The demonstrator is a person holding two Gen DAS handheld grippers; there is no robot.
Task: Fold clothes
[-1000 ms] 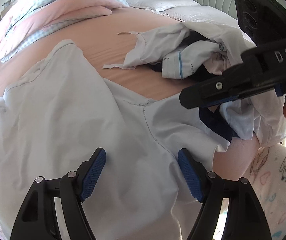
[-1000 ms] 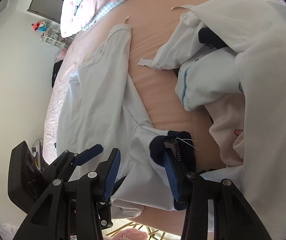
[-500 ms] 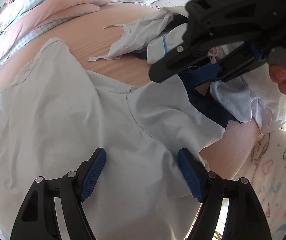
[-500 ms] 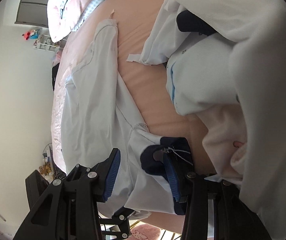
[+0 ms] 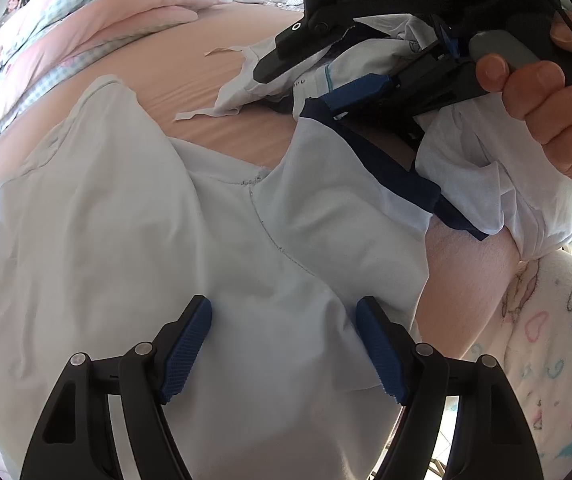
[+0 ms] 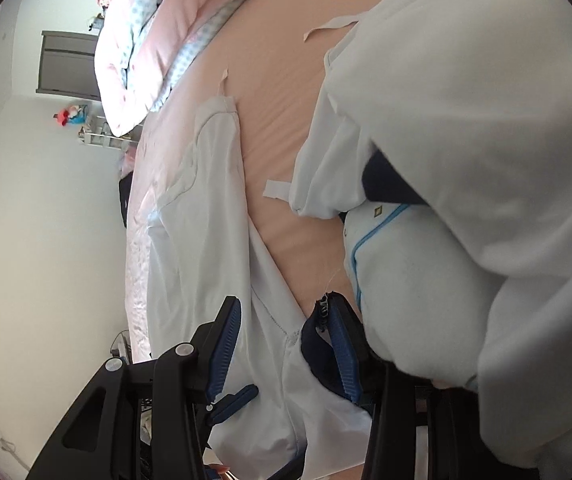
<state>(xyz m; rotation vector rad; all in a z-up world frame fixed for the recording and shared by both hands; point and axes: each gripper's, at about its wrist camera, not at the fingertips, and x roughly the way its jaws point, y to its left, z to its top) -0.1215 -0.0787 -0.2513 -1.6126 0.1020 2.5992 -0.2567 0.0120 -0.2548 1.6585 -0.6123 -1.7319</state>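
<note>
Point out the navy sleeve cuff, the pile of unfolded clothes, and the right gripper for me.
Navy cuff (image 5: 390, 168), left wrist view: on the dark band along the sleeve's edge.
Clothes pile (image 6: 466, 100), right wrist view: on the top white garment.
Right gripper (image 6: 286, 344), right wrist view: midway between its blue pads.

Pale shirt on bed, right tool lifting navy-edged sleeve
</note>
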